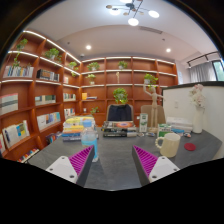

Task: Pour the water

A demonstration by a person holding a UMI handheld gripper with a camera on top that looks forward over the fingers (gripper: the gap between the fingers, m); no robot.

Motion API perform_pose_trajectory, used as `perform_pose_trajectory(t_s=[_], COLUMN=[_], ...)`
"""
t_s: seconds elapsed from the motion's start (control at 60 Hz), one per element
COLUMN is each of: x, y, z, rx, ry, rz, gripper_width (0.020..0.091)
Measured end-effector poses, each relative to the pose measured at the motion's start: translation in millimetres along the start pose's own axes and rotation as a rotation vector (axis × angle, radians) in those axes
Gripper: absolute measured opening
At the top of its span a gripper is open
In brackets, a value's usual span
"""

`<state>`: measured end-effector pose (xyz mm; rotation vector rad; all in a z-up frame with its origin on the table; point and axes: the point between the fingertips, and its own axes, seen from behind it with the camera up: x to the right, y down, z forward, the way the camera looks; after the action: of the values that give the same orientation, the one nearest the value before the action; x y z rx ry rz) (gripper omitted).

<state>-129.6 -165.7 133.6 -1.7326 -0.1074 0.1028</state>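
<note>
While I held the gripper (pixel 110 163) level above the table (pixel 118 150), its fingers stood spread with nothing between them. A cup (pixel 169 145) sat just beyond the right finger, a bottle (pixel 143 122) farther back.

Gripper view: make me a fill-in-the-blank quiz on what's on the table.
1. The gripper holds nothing; its fingers are ____.
2. The mug stands just ahead of the ____ finger.
3. The shelves beyond the table hold ____.
Missing words: open; right; books.
</note>
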Motion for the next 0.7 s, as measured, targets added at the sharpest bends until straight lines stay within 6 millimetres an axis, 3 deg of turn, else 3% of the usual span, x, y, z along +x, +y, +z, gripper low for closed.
perform_pose_trajectory(t_s=[0.067, 0.117, 0.133, 0.15, 0.233, 0.333, 0.367, 0.433, 0.533, 0.617, 0.7], x=[-12.6, -31.2, -19.3, -27.0, -39.6, -54.7, -69.4, -99.5, -112.0, -111.5, -101.5], y=[5.4, 15.0, 6.6, 9.1, 10.6, 22.4, 33.6, 39.9, 35.3, 33.4, 35.6], z=[7.4, 28.9, 16.0, 30.2, 63.6, 102.9, 116.4, 132.1, 148.6, 159.8, 166.5], rx=[-0.016, -0.029, -0.036, -0.040, -0.046, -0.051, -0.053, -0.050, -0.032, -0.029, -0.034], ry=[-0.034, -0.065, -0.075, -0.085, -0.122, -0.132, -0.130, -0.125, -0.135, -0.137, -0.095], rz=[-0.008, -0.004, -0.007, -0.008, -0.003, 0.003, 0.010, 0.021, 0.043, 0.058, 0.059], gripper_width=[0.0770, 0.0768, 0.0767, 0.0766, 0.0765, 0.0763, 0.0763, 0.0762, 0.0759, 0.0678, 0.0468])
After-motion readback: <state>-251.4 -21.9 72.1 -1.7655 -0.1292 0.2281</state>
